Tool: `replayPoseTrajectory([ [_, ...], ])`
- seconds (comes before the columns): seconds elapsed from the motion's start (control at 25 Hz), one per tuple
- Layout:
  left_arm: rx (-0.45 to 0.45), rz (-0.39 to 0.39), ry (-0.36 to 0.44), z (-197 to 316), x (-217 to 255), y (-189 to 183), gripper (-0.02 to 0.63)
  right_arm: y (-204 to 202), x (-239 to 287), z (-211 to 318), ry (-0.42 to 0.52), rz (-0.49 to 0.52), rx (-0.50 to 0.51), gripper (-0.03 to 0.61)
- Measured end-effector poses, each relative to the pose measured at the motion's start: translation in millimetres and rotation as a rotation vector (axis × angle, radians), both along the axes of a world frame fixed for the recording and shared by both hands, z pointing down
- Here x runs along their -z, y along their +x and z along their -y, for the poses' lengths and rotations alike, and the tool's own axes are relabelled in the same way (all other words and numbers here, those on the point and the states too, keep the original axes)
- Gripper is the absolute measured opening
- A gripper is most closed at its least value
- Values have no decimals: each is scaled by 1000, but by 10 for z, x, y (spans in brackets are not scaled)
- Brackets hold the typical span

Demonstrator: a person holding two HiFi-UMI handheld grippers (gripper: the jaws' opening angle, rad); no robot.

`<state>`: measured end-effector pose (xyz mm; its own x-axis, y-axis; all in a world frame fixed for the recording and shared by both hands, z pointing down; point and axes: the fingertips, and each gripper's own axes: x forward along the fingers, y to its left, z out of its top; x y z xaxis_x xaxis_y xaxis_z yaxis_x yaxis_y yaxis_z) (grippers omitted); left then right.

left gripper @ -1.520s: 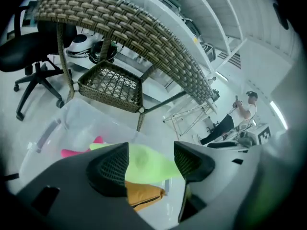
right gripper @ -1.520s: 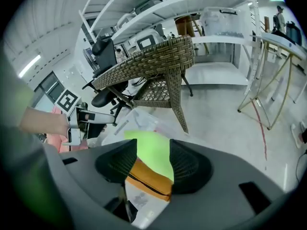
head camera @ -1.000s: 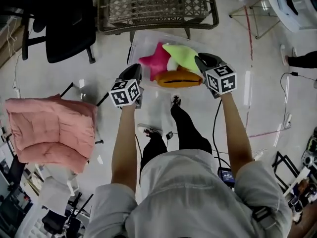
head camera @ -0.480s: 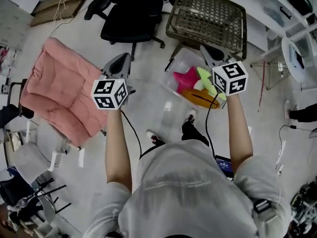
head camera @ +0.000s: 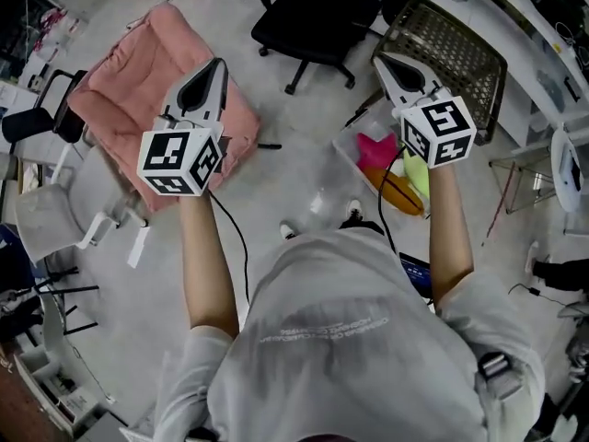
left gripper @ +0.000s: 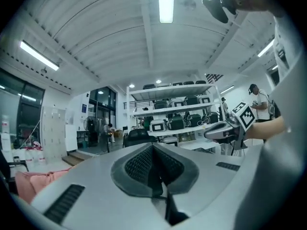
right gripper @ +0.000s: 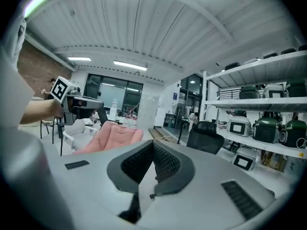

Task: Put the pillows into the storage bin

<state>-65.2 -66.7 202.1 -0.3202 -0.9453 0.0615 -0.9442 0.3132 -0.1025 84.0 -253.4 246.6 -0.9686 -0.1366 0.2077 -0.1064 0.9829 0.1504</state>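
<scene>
While you hold both tools up in front of your chest, neither one carries anything. Your left gripper (head camera: 216, 68) has its jaws pressed together with nothing between them, and its own view shows the two dark ribbed pads (left gripper: 139, 166) meeting along one line. Your right gripper (head camera: 385, 64) is the same: jaws together, pads (right gripper: 165, 163) touching, nothing caught.

From the head view, your left gripper hangs over the pink cushion (head camera: 129, 67), which lies on a chair at the upper left. Your right gripper is above the near edge of the wicker basket (head camera: 456, 49).

The pillows sit in the clear storage bin (head camera: 348, 143) on the floor, just below your right gripper and partly hidden by your right forearm. A pink star pillow (head camera: 375, 149) lies toward the bin's far side, a yellow-green pillow (head camera: 416, 175) is beside it against your arm, and an orange pillow (head camera: 398, 194) is nearest to you.

A black office chair (head camera: 317, 17) stands between the cushion and the basket.

Shelves (left gripper: 175, 110) of boxed appliances fill the far wall in both gripper views.
</scene>
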Motion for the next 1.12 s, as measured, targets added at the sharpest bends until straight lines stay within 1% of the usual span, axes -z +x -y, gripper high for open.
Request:
replayPoseTrajectory([
  [0.16, 59, 1, -7, -148, -32, -59, 15, -190, 4, -32, 27, -17, 46, 25],
  [0.28, 83, 15, -10, -114, -25, -58, 15, -257, 74, 31, 42, -13, 67, 25],
  [0.4, 89, 27, -6, -32, 10, -44, 15, -291, 129, 119, 51, -8, 78, 25],
  [0.6, 93, 26, -7, 80, 6, -54, 15, -343, 114, 217, 54, -9, 88, 25],
  [0.84, 101, 19, -4, 160, -1, -86, 15, -368, 78, 248, 65, -20, 98, 25],
  [1.12, 91, 29, -13, 198, -30, -114, 15, -434, 70, 240, 64, -12, 103, 25],
])
